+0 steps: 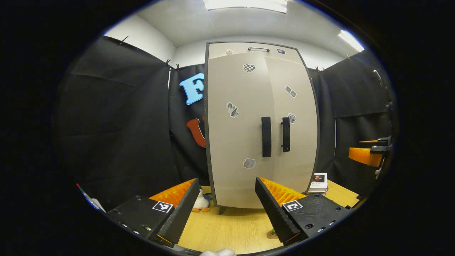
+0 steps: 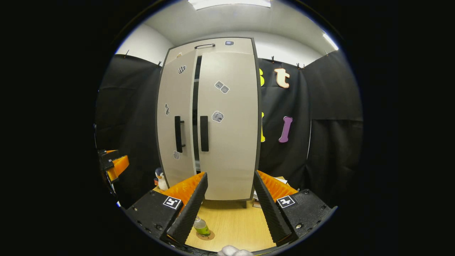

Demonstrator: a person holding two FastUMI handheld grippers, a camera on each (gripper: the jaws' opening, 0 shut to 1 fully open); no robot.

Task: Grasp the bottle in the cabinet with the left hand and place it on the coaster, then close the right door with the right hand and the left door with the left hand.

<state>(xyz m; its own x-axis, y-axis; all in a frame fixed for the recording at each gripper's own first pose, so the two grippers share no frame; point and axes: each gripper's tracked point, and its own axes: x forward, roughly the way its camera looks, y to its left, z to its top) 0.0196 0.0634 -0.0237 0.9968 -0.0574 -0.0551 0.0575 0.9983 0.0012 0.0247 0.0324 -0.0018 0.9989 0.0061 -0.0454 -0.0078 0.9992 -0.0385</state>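
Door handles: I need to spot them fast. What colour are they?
Black, against pale beige doors; the handles show best in the left gripper view.

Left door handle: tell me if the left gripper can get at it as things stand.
Probably yes. The left gripper is open and faces the cabinet front, with bare table between its fingers and the left door handle. The left door stands slightly ajar in the right gripper view.

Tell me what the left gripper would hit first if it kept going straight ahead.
Most likely the cabinet's left door, low down; the open left gripper points at it, with bare table between. Depth is unclear.
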